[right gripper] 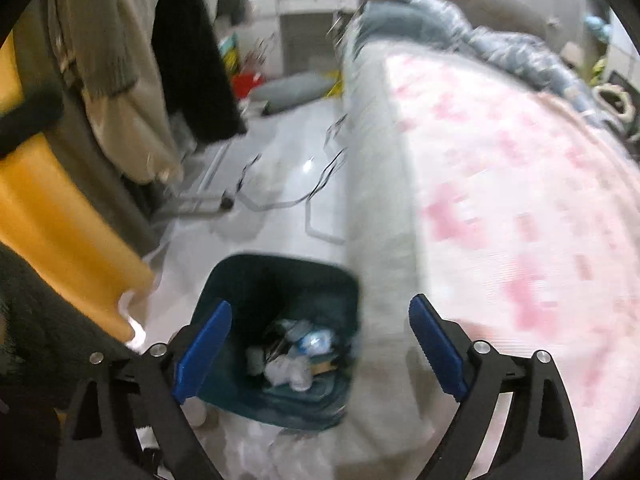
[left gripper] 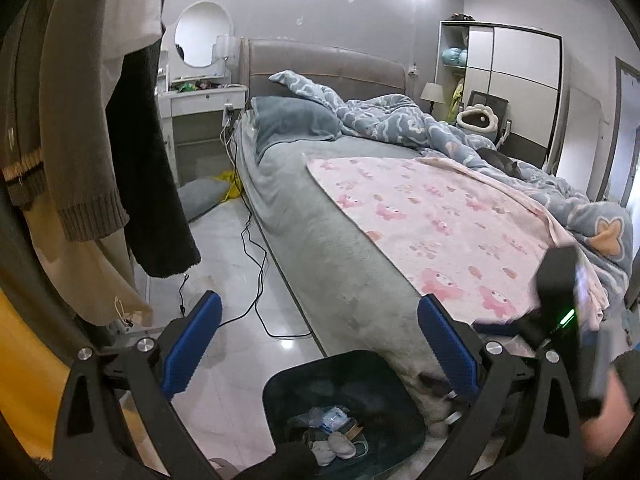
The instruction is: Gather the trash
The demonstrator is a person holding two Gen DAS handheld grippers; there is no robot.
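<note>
The right gripper [right gripper: 320, 352] fingers are standing wide apart, holding nothing, and the trash [right gripper: 294, 356] is lying in the bin [right gripper: 224, 280] just beyond them. The left gripper [left gripper: 320, 352] fingers are gaping empty too, above the bin. It is looking best to lift both clear of the bin and hunt around the bed [left gripper: 320, 216] for more.

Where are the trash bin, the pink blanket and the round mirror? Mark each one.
trash bin [right gripper: 340, 276]: right wrist view, on its dark far rim.
pink blanket [left gripper: 440, 216]: left wrist view, on the middle of its printed top.
round mirror [left gripper: 202, 34]: left wrist view, on the centre of the glass.
</note>
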